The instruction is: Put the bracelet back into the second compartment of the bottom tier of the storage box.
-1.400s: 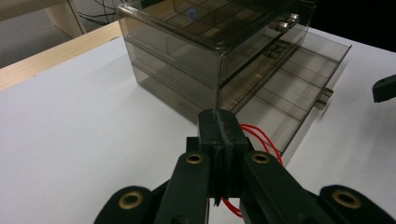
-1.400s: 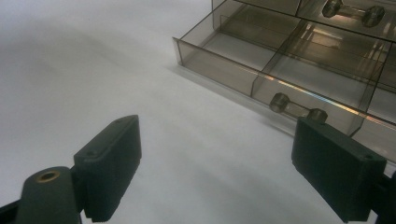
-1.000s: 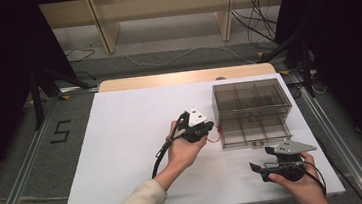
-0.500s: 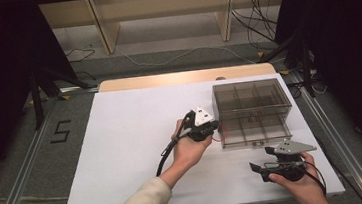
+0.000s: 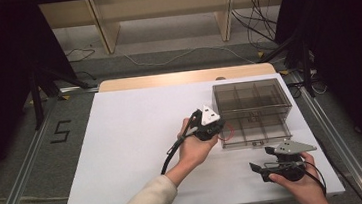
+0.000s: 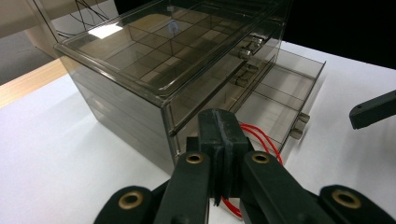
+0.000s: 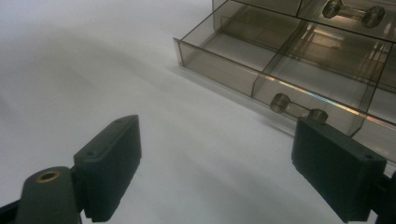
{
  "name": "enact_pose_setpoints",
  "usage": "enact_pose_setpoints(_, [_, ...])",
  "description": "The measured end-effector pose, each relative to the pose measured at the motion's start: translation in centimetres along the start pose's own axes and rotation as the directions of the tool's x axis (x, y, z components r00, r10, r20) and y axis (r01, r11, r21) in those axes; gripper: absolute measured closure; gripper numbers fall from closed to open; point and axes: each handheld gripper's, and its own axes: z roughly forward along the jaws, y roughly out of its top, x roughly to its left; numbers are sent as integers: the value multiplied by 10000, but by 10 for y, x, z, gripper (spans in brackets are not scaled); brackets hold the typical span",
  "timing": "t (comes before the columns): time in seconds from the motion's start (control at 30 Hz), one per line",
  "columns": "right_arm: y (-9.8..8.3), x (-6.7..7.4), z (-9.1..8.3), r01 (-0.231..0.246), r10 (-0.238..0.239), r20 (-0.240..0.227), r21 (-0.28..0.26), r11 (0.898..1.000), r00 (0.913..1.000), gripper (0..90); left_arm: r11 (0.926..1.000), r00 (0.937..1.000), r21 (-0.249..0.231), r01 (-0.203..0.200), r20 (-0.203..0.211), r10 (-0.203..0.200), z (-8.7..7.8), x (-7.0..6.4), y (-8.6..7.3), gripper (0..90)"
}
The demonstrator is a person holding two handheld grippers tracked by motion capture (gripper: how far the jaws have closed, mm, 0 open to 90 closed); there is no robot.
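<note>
A white worktop (image 5: 123, 152) carries a smoked, see-through drawer cabinet (image 5: 251, 97) toward its right side, divided into compartments, with its lowest drawer (image 5: 257, 132) pulled out toward the person. That drawer's small bar handle (image 7: 293, 108) shows close in the right gripper view.

The left hand-held gripper (image 5: 210, 128) sits just beside the cabinet's front left corner, over the open drawer's left end. Its jaws are pressed together, and thin red wire (image 6: 261, 140) loops out from between and under them; it appears to be pinched there, with the loops hanging over the drawer's near compartment. The right hand-held gripper (image 5: 260, 167) rests low on the worktop in front of the drawer, jaws spread wide and empty, near the handle but apart from it.

The risks I see: the springy wire could snag on the drawer's front wall or a divider, or drape over the edge when let go, so that shutting the drawer would trap it. The light cabinet could also slide if the left hand-held gripper bumps its corner.

The only writing is a "5" (image 5: 61, 131) marked on the floor left of the worktop; the cabinet shows no readable label.
</note>
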Motion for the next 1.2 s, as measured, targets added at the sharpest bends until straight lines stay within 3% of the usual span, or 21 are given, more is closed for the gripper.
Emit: enact_pose_setpoints(1.2, [0, 0, 0, -23, 23, -12, -9, 10000, 10000, 167, 9989, 9985, -97, -460, 306, 463, 23, -16, 10, 899])
